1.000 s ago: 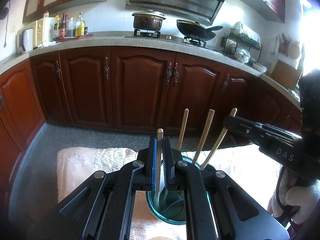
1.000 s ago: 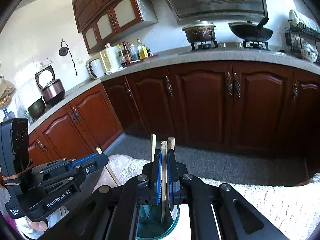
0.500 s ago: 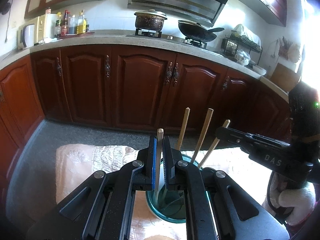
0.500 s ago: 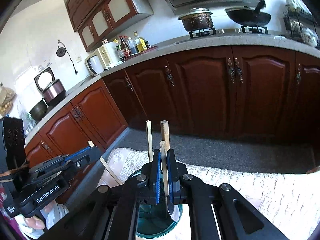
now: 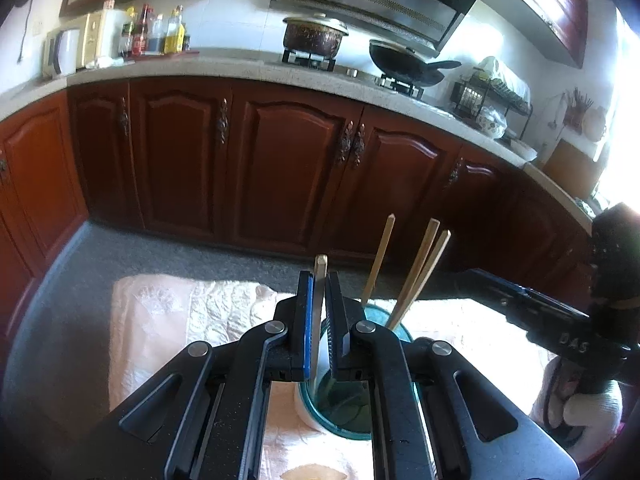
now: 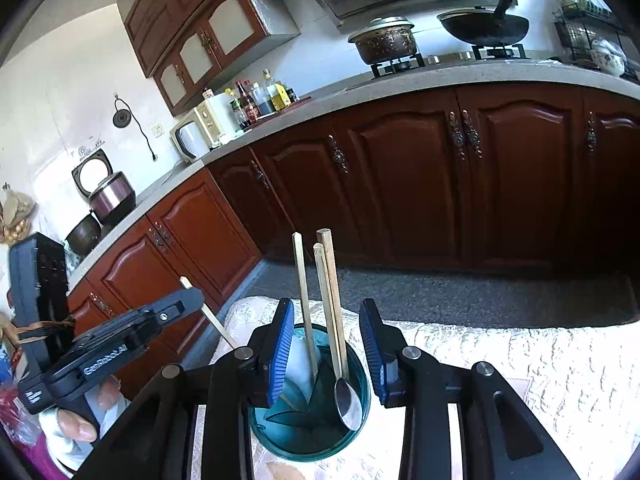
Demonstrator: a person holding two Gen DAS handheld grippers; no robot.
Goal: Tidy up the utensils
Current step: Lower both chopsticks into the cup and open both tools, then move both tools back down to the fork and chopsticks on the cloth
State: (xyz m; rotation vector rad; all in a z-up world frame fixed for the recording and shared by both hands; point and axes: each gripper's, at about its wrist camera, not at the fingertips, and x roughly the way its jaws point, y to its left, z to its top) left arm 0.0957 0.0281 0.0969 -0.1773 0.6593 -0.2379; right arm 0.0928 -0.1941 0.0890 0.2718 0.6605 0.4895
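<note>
A teal glass cup [image 6: 362,420] stands on a pale cloth. Three wood-handled utensils lean in it, among them a metal spoon [image 6: 347,400] with its bowl down against the right wall. My right gripper [image 6: 326,310] sits just over the cup and its jaws are opening; the handles stand between the blue pads, untouched. My left gripper [image 5: 319,282] is shut on a thin pale-handled utensil [image 5: 321,266], held upright at the cup's [image 5: 402,330] left rim. From the right wrist view that utensil [image 6: 216,322] slants through the left gripper [image 6: 194,300].
The pale quilted cloth [image 5: 168,320] covers the work surface, with grey floor beyond it. Dark red cabinets [image 5: 280,168] run along the back under a counter with a pot, a wok and bottles. A gloved hand [image 5: 588,408] holds the right gripper.
The right gripper's jaws have parted and let go of the spoon handle, which now leans free in the cup. The left gripper still holds its utensil in about the same place.
</note>
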